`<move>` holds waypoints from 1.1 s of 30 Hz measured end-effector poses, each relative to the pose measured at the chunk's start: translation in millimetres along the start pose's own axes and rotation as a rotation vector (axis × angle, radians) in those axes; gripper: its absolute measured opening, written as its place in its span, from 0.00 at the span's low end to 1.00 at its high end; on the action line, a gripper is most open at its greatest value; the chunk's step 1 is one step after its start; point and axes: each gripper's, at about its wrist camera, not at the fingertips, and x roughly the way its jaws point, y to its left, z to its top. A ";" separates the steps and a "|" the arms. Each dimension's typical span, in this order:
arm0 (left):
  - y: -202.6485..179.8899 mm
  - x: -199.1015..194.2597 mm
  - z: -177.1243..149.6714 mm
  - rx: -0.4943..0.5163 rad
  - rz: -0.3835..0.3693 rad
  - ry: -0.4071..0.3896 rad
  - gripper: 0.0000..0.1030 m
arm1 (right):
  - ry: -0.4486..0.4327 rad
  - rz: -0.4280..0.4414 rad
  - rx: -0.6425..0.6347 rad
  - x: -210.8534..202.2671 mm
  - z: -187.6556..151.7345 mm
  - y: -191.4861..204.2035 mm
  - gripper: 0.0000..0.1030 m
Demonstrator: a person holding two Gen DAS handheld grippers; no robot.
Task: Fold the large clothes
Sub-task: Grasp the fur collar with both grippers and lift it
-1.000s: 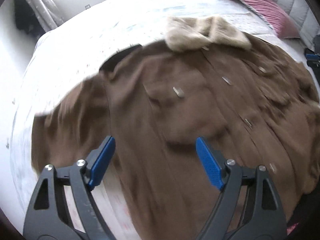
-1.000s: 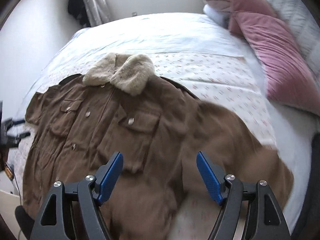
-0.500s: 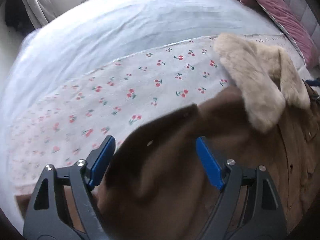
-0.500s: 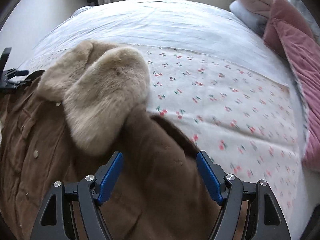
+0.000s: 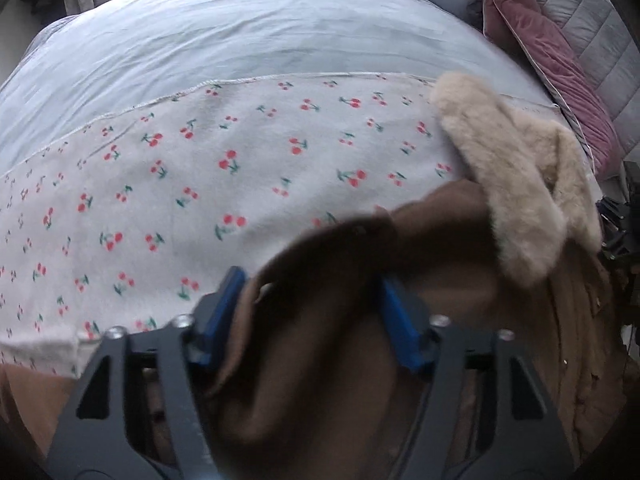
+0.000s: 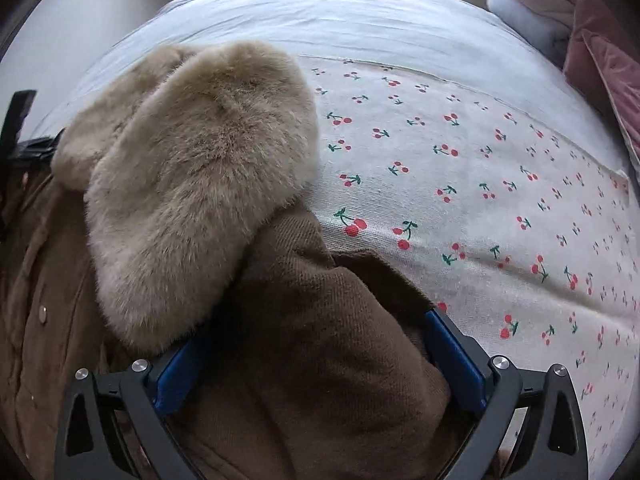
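Pale-blue bed (image 5: 240,32) as base, pink pillows (image 5: 552,52) at far right. Cherry-print blanket (image 5: 200,184) spread across near half. Brown coat (image 6: 320,360) lying on blanket at near side, buttons up, beige fur collar (image 6: 192,184) at its far end. Left gripper (image 5: 312,308) down on coat's left shoulder, fingers just closed in, narrow, pinching bunched fabric. Right gripper (image 6: 316,332) on right shoulder, just beside collar, fingers just spread further, wide, fabric between, no pinch visible.

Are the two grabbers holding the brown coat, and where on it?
The left gripper has just been closing on the brown coat with the beige fur collar at its shoulder. The right gripper straddles the other shoulder, jaws opening, gripping nothing.
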 end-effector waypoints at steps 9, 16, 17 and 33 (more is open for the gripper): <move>-7.5 -21.6 -6.3 -0.116 0.063 -0.076 0.12 | -0.081 -0.038 0.122 -27.5 -5.2 25.9 0.10; 4.8 -66.6 -10.5 -0.247 0.133 -0.305 0.12 | -0.263 -0.241 0.086 -65.2 28.6 70.8 0.08; 6.2 -73.1 -10.8 -0.258 0.147 -0.333 0.12 | -0.290 -0.247 0.080 -70.3 34.7 74.0 0.08; 28.1 -35.8 -19.8 -0.264 0.403 -0.186 0.68 | -0.119 -0.243 0.179 8.7 73.8 81.8 0.57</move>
